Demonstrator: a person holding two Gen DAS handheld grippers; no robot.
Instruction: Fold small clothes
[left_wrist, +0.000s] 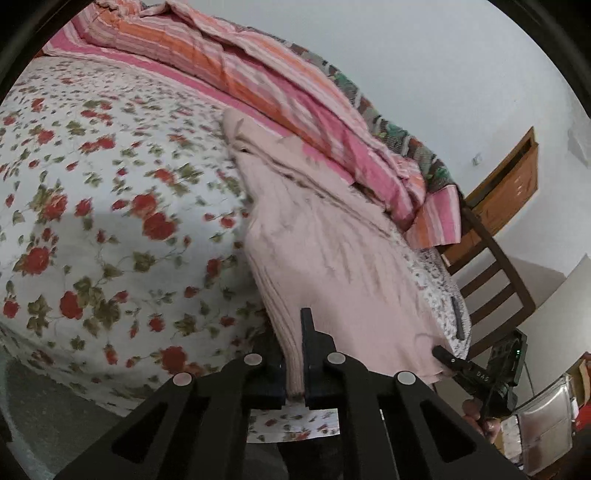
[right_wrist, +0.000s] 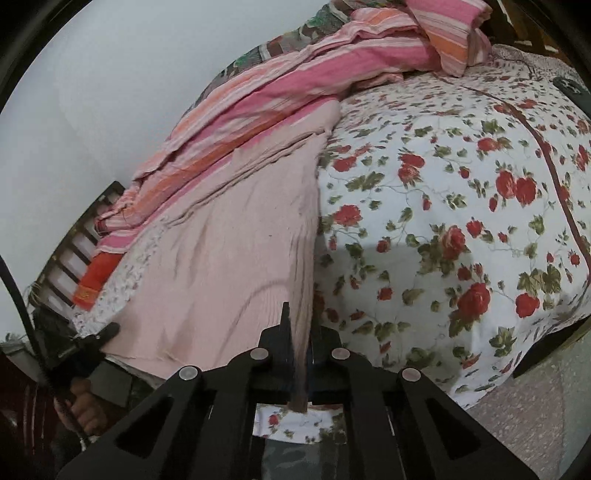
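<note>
A pale pink ribbed garment (left_wrist: 325, 251) is stretched out over the bed with the rose-print sheet (left_wrist: 110, 206). My left gripper (left_wrist: 294, 354) is shut on the garment's near left corner. My right gripper (right_wrist: 300, 350) is shut on its near right corner; the pink garment (right_wrist: 229, 266) runs away from it toward the far side of the bed. Each gripper shows in the other view: the right gripper (left_wrist: 448, 357) at the garment's other corner, the left gripper (right_wrist: 107, 330) likewise. The near edge is held taut between them, above the bed's front edge.
A pink and orange striped blanket (left_wrist: 280, 92) is bunched along the far side by the white wall. A wooden chair (left_wrist: 491, 273) and wooden door (left_wrist: 513, 184) stand to the right. A small-flowered cloth (right_wrist: 129, 273) and an orange item (right_wrist: 92, 280) lie left. Floor (right_wrist: 517, 417) lies below the bed.
</note>
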